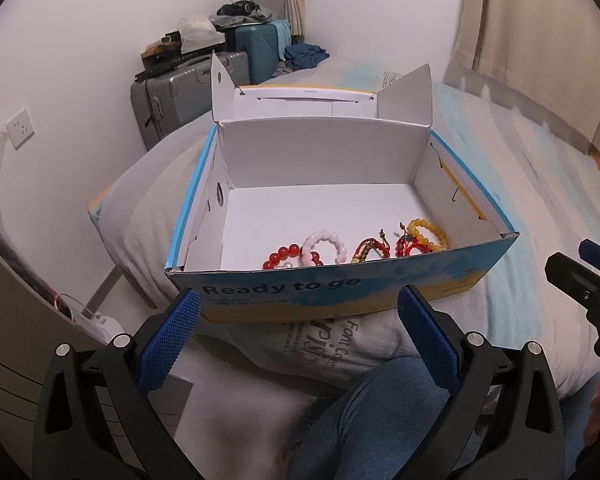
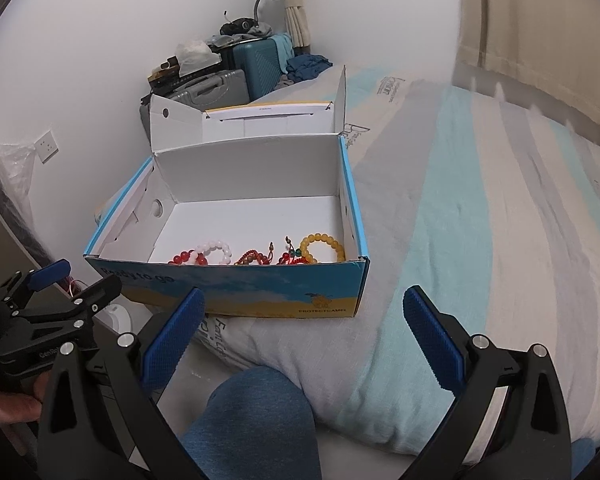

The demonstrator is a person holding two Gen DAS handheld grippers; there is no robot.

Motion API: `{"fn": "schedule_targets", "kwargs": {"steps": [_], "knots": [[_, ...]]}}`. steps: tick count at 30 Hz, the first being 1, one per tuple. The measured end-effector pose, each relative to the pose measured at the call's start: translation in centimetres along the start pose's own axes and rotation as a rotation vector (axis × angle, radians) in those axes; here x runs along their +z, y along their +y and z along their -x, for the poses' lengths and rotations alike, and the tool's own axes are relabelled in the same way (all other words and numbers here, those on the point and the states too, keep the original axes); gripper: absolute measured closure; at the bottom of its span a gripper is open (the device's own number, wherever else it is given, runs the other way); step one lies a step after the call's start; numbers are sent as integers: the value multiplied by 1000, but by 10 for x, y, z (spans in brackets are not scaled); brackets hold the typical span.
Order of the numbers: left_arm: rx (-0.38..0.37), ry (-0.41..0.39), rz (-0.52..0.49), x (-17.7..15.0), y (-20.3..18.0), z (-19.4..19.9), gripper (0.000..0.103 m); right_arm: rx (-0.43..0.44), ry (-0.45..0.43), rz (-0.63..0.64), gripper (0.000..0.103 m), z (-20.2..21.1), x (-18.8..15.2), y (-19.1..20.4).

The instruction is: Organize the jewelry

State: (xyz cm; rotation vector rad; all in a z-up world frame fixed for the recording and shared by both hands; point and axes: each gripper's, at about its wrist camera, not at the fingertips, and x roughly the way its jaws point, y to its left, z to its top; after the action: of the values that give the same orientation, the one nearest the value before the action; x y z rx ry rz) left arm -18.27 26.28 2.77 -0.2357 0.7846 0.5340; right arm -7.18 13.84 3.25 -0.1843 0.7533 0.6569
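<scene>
**Bracelets in the box, both tongs empty and held back**

Judging by the layout, the sorting stage looks close to finished or between picks: four bead bracelets lie in a row along the near wall inside the open cardboard box (image 1: 340, 292), which sits on the bed (image 2: 480, 220). From left to right they are a red bracelet (image 1: 282, 254), a pink-white bracelet (image 1: 326, 244), a brown-and-red cord bracelet (image 1: 374, 250) and a yellow bracelet (image 1: 428, 234).

The left gripper (image 1: 298, 322) has its blue pads spread wide and holds nothing; the right gripper (image 2: 304, 326) is likewise spread and empty. Both hover in front of the box's near wall, outside it, with the bracelets just beyond that wall and higher in view.

The near wall hides part of the beads, so whether the bracelets touch one another is uncertain. A next move would need lifting over the wall and descending onto a single loop.
</scene>
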Motion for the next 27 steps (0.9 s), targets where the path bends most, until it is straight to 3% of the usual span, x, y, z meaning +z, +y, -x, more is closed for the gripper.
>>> {"fn": "schedule_targets", "kwargs": {"steps": [27], "knots": [[-1, -18, 9, 1, -9, 1, 6, 3, 10, -2, 8, -4, -2, 1]]}}
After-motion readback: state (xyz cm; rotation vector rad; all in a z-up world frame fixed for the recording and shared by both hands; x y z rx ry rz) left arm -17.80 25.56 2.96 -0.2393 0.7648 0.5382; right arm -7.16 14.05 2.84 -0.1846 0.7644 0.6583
